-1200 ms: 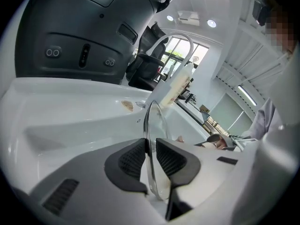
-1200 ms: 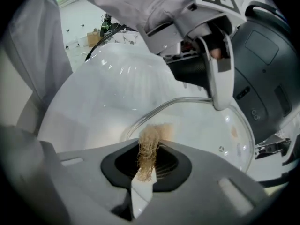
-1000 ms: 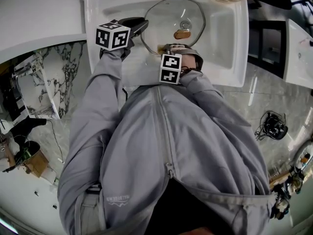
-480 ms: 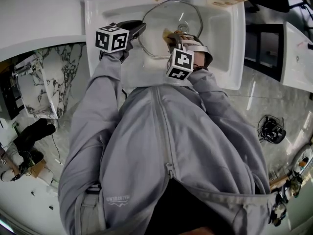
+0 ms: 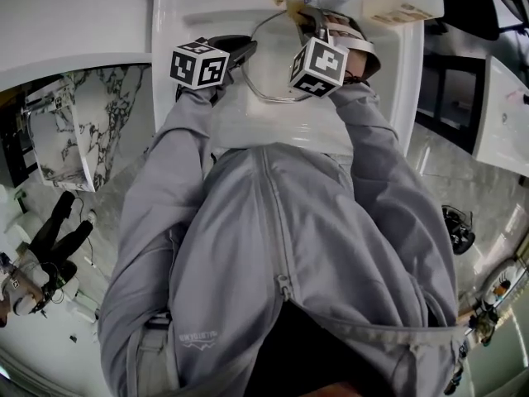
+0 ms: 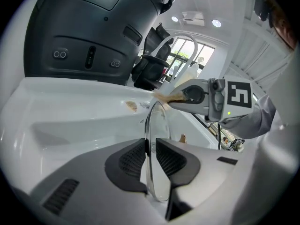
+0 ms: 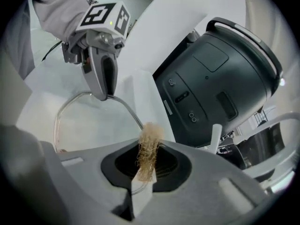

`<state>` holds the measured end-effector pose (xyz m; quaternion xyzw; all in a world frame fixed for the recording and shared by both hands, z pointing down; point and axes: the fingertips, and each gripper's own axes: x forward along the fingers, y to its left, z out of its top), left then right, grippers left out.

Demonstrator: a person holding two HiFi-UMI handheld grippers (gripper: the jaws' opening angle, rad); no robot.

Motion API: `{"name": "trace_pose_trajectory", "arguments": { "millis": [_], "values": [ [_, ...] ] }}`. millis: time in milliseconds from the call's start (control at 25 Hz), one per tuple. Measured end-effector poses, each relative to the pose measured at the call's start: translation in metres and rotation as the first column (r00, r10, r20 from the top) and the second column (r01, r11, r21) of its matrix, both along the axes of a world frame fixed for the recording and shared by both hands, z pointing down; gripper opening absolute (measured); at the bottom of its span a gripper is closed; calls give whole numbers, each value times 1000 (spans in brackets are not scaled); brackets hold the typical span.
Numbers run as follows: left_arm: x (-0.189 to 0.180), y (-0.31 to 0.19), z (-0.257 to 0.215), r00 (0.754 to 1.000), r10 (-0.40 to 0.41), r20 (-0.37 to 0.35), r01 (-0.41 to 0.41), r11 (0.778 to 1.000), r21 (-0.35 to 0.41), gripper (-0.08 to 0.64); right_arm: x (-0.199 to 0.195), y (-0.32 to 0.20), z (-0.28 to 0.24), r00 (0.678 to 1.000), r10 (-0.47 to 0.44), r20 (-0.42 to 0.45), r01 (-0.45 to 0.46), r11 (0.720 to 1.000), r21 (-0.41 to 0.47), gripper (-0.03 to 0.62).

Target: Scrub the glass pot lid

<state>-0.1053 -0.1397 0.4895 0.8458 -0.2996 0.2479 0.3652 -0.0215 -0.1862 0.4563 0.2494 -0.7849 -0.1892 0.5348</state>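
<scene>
Pinching the glass pot lid by its rim in the left gripper: jaws narrow, pads against both faces, lid stood on edge. Gripping a tan fibrous scrub pad in the right gripper: jaws nearly together on it, tuft poking past the tips. Parking that tuft at the lid's far top rim; cannot confirm contact from any view. Holding all of this over the white sink, with a dark cooker right behind the basin.

Judgement on doing the scrub well:
- Lay the tuft flat on the glass, not just its tip on the rim.
- Press lightly. Expect pivoting at the single pinch under side load, so stroke toward the held edge, not away from it.
- Run short overlapping passes from the rim inward, then turn for the other face.
- Lock the left hand and leave all travel to the right.
- Stay low over the basin in case of a slip.
- Watch clearance to the cooker on the far stroke.
</scene>
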Motion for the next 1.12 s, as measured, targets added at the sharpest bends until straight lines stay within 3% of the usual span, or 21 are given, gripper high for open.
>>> {"name": "trace_pose_trajectory", "arguments": {
  "millis": [160,400,720,1120],
  "values": [
    [0,-1,0,1000,2,0,-2,1000,-1,67,0,1,21,996,-49,-79,47,999,-23,35],
    [-1,-2,3,1000,-6,2,6,1000,-4,66,-8,40,41,987,-98,-126,89,993,-75,35],
    [-2,-2,3,1000,-15,10,14,1000,5,64,-8,97,69,984,-110,-137,84,979,-188,35],
    [-1,-5,4,999,-32,27,32,999,17,52,-12,128,88,973,-167,-160,129,966,-226,35]
  ]
}}
